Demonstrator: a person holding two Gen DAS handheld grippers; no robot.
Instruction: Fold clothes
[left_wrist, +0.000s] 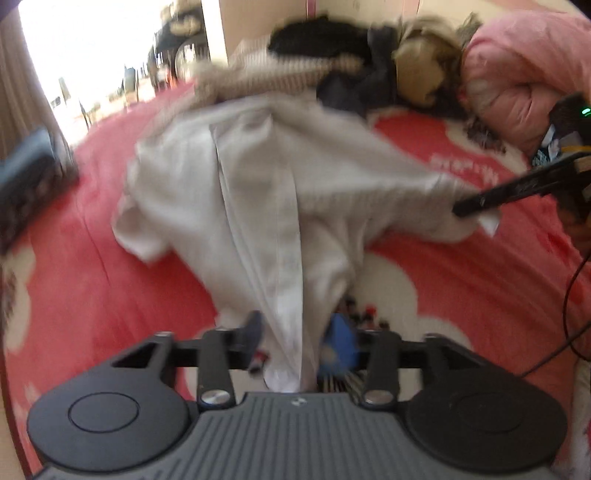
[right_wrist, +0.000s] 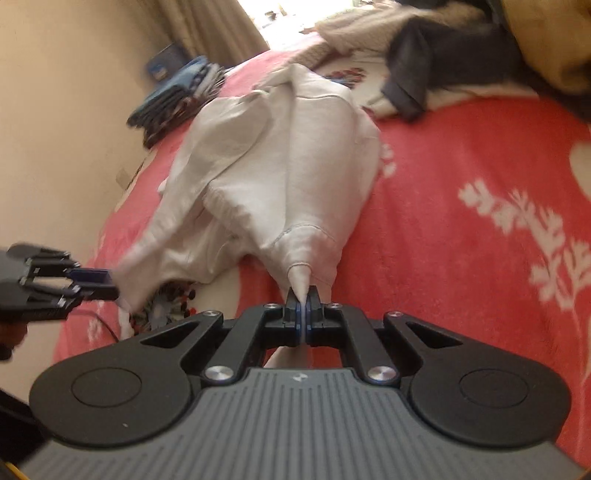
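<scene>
i see the white sweatshirt (right_wrist: 273, 184) spread on the red bed blanket (right_wrist: 461, 166). my right hand-held gripper (right_wrist: 303, 295) is clamped on its near corner; my left hand-held gripper (left_wrist: 291, 332) stands half open around another fold, pads apart.

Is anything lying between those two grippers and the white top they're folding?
Nothing visible does. The right gripper is shut on a corner of the white top. The left gripper stands open with the cloth running between its fingers on the red blanket.
</scene>
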